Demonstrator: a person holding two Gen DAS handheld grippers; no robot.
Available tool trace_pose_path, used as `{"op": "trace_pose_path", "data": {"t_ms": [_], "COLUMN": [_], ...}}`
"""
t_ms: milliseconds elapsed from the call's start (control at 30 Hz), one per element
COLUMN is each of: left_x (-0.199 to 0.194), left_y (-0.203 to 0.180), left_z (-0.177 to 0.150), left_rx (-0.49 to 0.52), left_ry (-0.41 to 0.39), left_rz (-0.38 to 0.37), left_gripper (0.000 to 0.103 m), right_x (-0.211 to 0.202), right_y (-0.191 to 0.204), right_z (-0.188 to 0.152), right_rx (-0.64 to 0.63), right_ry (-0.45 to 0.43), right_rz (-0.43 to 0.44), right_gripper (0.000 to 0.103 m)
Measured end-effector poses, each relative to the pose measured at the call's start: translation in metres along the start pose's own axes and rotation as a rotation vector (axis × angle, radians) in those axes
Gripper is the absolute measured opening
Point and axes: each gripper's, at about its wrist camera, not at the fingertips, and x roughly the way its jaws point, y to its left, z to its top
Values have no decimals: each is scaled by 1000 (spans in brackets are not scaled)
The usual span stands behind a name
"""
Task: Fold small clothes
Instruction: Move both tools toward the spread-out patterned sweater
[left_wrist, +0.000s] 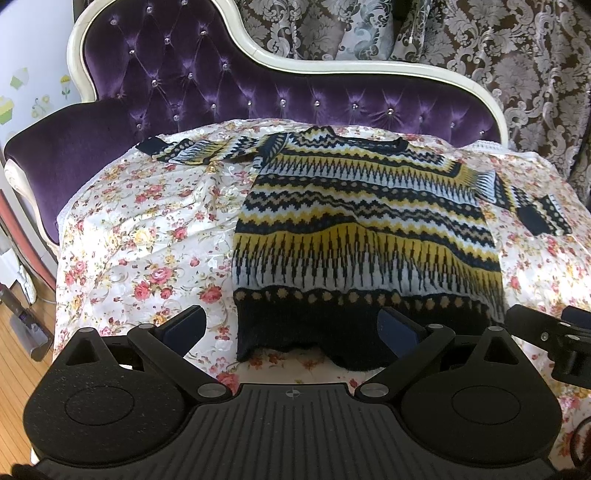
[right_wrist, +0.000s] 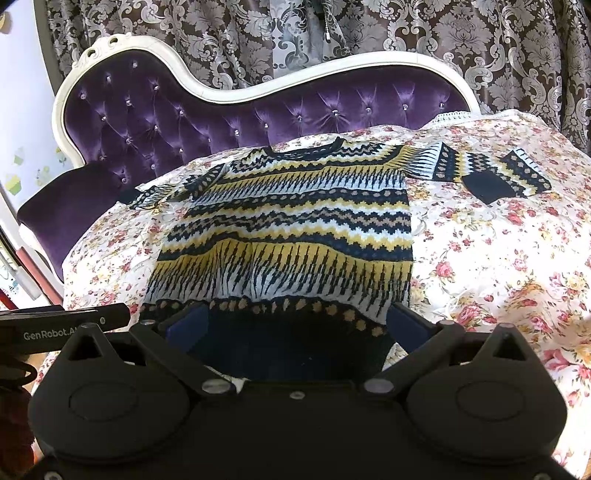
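**Both grippers parked at the hem**

The yellow, navy and white zigzag knit sweater (left_wrist: 365, 229) lies flat on the floral-covered sofa (left_wrist: 147, 236), collar far, hem at the near edge. Left gripper (left_wrist: 291, 328) and right gripper (right_wrist: 295, 325) both gape open over the hem, empty.

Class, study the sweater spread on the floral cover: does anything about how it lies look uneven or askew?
Yes. The sweater lies flat, but its right sleeve is doubled back, with the dark cuff folded inward. The left sleeve stretches straight out.
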Motion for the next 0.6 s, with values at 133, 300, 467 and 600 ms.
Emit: {"op": "trace_pose_path", "data": {"t_ms": [133, 300, 467, 600], "left_x": [0, 0, -5, -9], "left_y": [0, -1, 1, -1], "left_z": [0, 0, 11, 26], "left_rx": [-1, 2, 3, 17], "left_ry": [2, -1, -29, -78], "left_rz": [0, -3, -15, -28], "left_gripper": [100, 100, 100, 100], "right_x": [0, 1, -2, -4], "right_y": [0, 1, 0, -4], "right_z": [0, 1, 9, 21], "right_rx": [0, 0, -8, -4], "right_ry": [2, -3, -46, -93], "right_rz": [3, 10, 43, 81], "right_gripper": [103, 103, 103, 103]}}
